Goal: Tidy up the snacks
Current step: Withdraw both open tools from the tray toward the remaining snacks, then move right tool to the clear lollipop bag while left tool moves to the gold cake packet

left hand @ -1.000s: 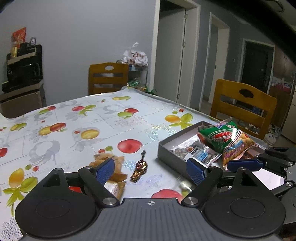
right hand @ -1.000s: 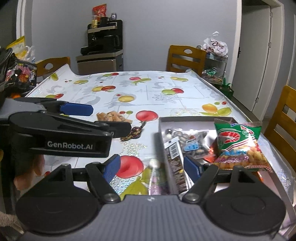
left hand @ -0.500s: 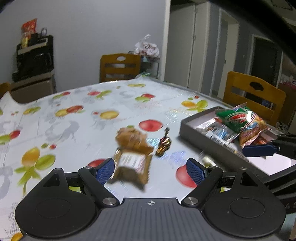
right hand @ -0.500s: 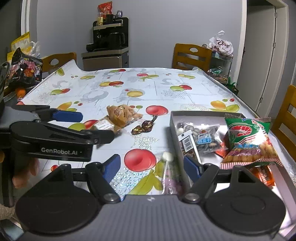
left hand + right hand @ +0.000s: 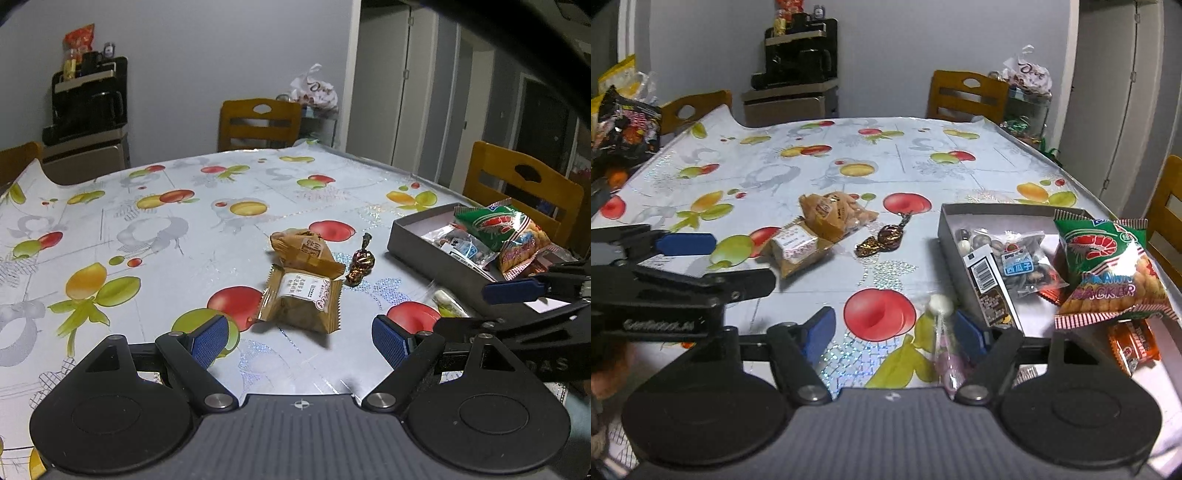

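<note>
In the left wrist view my left gripper is open just short of a brown wrapped cake. A second brown packet leans behind it, and a foil candy lies to its right. The grey box at the right holds a green prawn cracker bag and small packets. In the right wrist view my right gripper hangs low over the table with its jaws closing. A lollipop lies between its fingers, close to the right pad; the left pad is well clear of it. The left gripper shows at the left.
Wooden chairs stand at the far side and at the right of the fruit-print table. A black snack bag sits at the left edge. The box also holds seeds, a dark bar and an orange packet.
The left gripper has pulled back and sunk, so both brown packets now lie in full view ahead of its fingers. The right gripper has come down over the lollipop and its jaws have narrowed.
</note>
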`<state>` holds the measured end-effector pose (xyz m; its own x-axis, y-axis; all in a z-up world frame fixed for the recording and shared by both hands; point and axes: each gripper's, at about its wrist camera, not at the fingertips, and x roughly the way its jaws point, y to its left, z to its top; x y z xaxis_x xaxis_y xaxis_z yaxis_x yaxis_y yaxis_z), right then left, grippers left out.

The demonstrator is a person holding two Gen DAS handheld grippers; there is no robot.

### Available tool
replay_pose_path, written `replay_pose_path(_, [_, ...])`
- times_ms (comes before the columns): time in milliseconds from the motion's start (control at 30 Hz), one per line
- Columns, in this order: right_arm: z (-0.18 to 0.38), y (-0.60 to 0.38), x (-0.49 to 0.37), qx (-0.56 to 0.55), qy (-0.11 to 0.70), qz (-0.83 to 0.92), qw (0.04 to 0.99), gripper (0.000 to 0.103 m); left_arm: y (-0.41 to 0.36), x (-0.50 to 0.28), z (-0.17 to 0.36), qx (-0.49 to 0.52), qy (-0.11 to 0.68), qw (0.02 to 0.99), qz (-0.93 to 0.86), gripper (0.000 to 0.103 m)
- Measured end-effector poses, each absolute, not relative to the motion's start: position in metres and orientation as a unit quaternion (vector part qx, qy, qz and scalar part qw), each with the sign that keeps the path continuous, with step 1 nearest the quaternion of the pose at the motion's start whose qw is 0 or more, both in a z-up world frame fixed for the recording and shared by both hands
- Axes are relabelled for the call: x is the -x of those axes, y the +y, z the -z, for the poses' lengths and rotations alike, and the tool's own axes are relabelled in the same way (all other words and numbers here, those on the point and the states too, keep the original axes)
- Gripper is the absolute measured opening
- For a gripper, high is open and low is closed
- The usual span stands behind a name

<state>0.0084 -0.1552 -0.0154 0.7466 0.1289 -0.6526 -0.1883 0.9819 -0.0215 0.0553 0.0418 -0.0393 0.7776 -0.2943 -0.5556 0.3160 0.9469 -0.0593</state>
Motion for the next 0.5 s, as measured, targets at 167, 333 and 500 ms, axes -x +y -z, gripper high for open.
replay_pose_path(167, [0.022, -0.147, -0.021, 0.053, 0.36, -0.063, 0.929, 0.051, 0.044, -0.058, 0.045, -0.008, 0.296, 0.942, 0.16, 0.085])
replay_pose_path(333, [0.027, -0.142, -0.031, 0.054, 0.367, -0.038, 0.928, 0.041, 0.05, -0.058, 0.048, 0.013, 0.291, 0.943, 0.163, 0.085])
replay_pose_path(500, [0.031, -0.142, -0.039, 0.056, 0.372, -0.023, 0.926, 0.033, 0.052, -0.059, 0.05, 0.026, 0.291, 0.94, 0.175, 0.085])
